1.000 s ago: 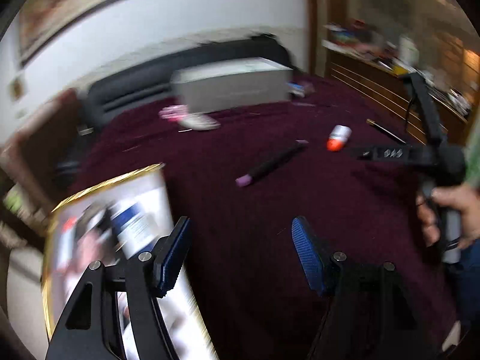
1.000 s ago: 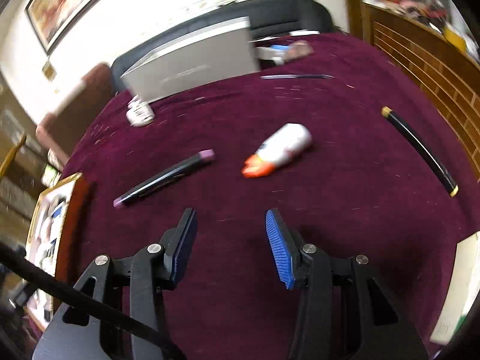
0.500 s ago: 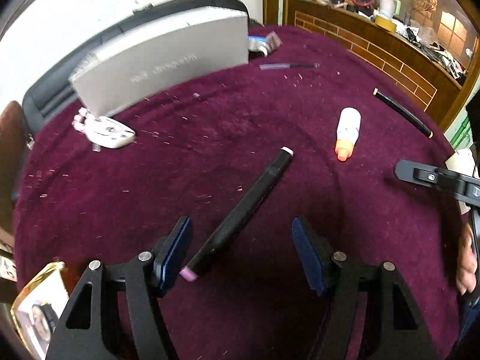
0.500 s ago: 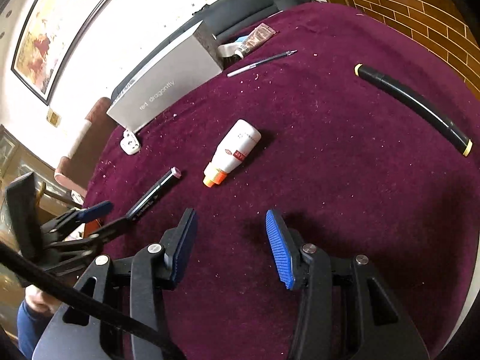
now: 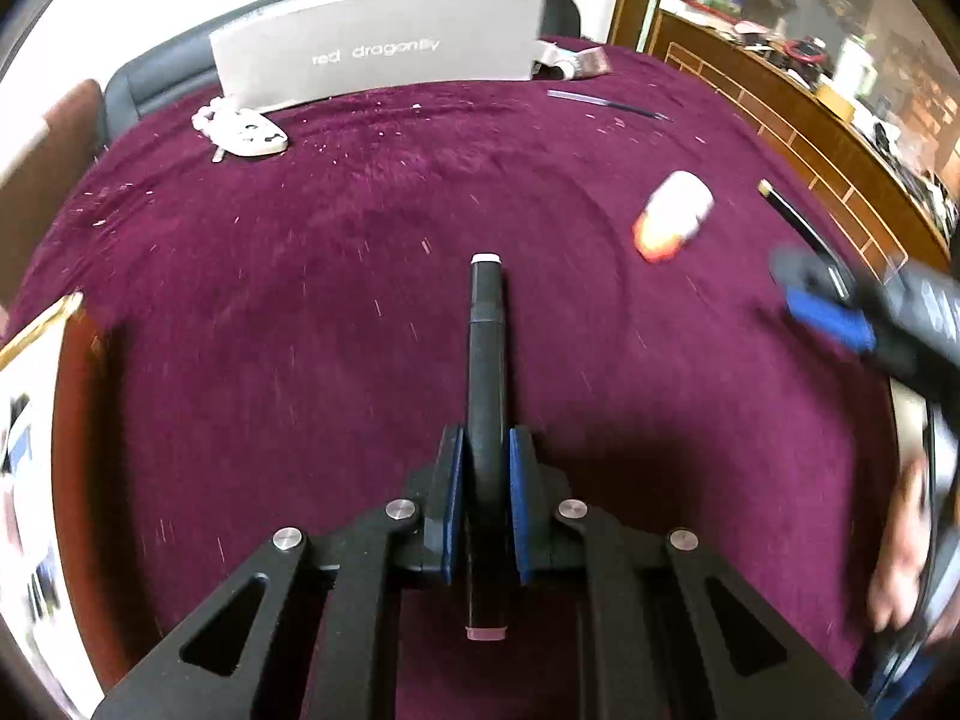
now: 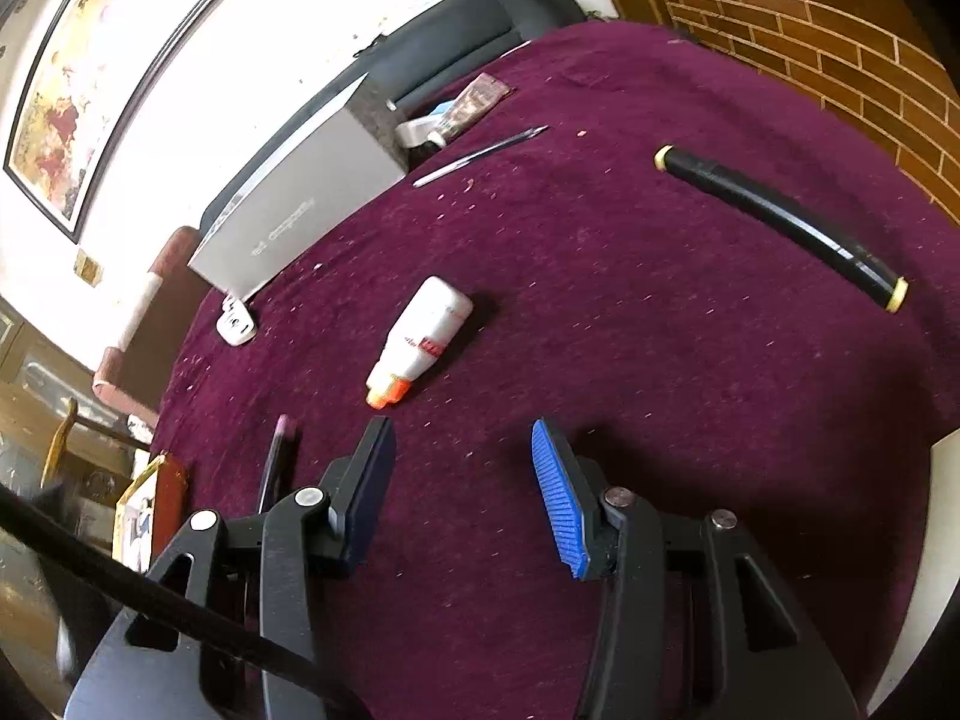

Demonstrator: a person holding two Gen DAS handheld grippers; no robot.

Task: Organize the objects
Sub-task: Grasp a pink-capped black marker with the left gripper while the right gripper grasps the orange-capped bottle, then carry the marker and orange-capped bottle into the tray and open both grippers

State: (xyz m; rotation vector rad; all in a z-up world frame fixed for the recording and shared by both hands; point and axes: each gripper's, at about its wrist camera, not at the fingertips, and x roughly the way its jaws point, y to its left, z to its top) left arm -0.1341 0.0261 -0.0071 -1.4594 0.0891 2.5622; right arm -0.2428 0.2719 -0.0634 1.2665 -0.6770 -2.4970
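A black marker with pink ends lies on the maroon tablecloth, and my left gripper is shut on its near half, blue pads pressing both sides. The same marker shows at the left in the right wrist view. My right gripper hangs open over bare cloth, nothing between its fingers; it appears blurred at the right in the left wrist view. A white glue bottle with an orange cap lies just beyond it. A black marker with yellow ends lies at the far right.
A grey box stands at the table's back edge, a white plug adapter beside it. A thin pen and a tube lie at the back. A gold-framed picture lies at the left edge. A brick wall stands right.
My left gripper swung from the framed picture over to the pink-ended marker, came down and shut on it. The right gripper drifted and rolled, still open.
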